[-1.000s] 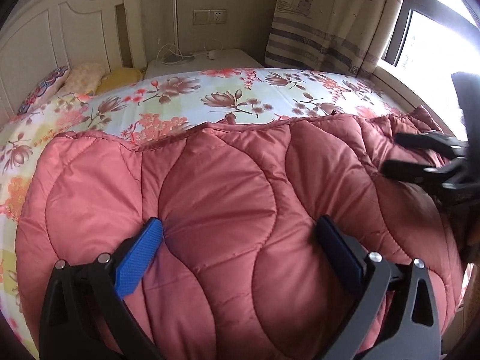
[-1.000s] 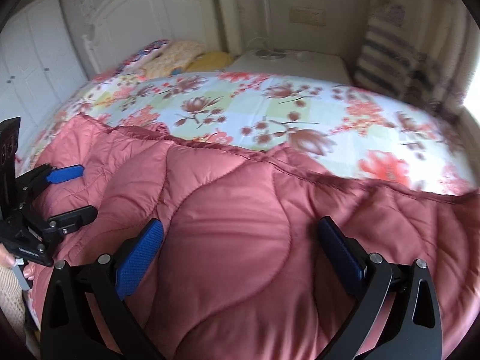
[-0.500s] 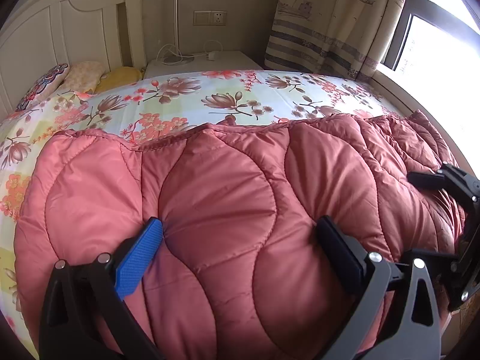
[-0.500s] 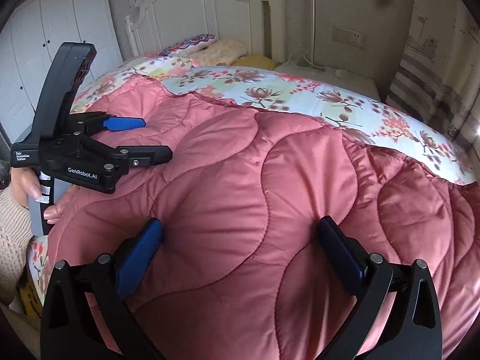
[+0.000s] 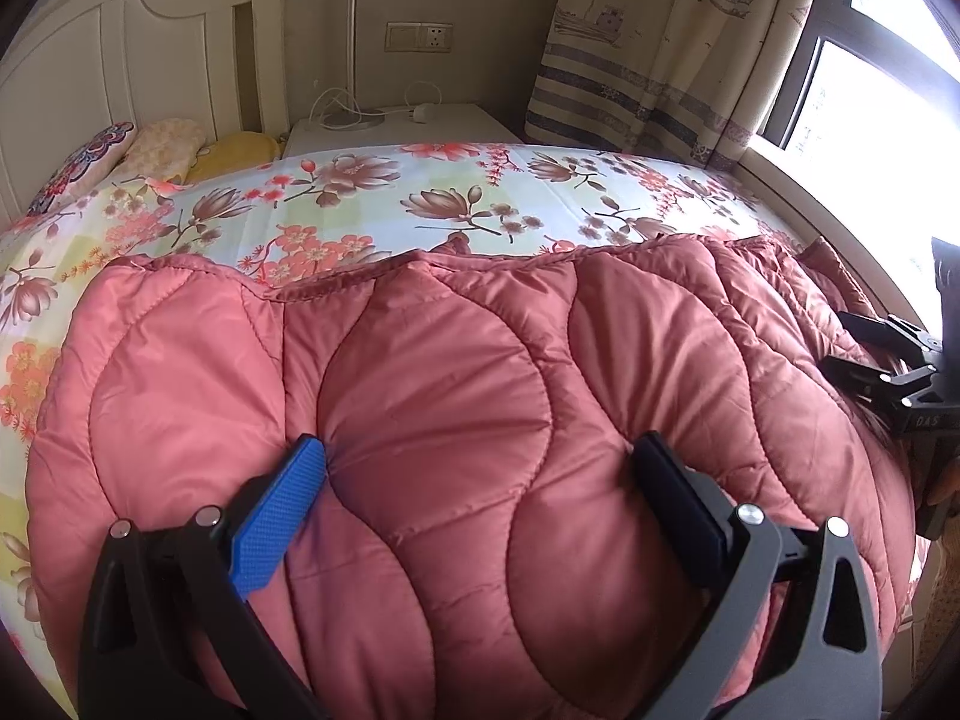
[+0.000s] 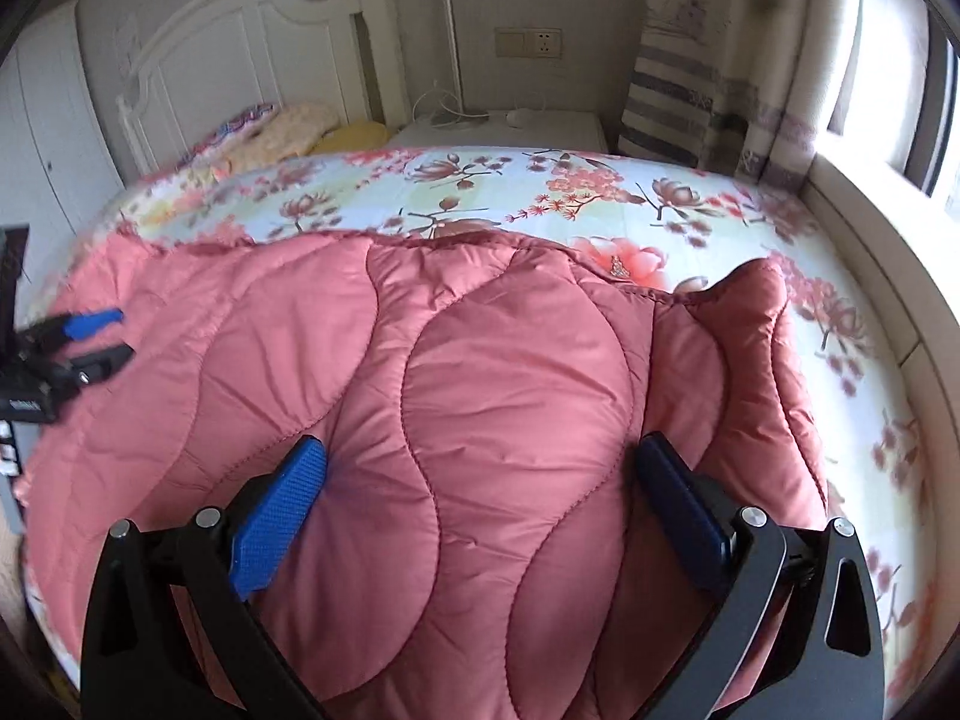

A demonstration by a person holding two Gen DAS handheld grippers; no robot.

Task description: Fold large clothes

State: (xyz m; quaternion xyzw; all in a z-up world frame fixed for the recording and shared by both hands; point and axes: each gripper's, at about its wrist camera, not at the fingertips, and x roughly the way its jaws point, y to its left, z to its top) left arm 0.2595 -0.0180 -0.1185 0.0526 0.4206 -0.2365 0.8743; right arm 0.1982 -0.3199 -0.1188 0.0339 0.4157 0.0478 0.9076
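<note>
Both grippers' fingers (image 5: 282,510) (image 6: 276,510) wide apart, pink quilt (image 5: 456,396) bulging between them

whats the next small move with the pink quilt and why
Probably close both grippers on the quilt, so its near part can be lifted toward the far edge. The left gripper and the right gripper are open, fingers pressed into the padding on either side of a bulge, gripping nothing. The quilt lies bunched across the near part of the floral sheet.
</note>
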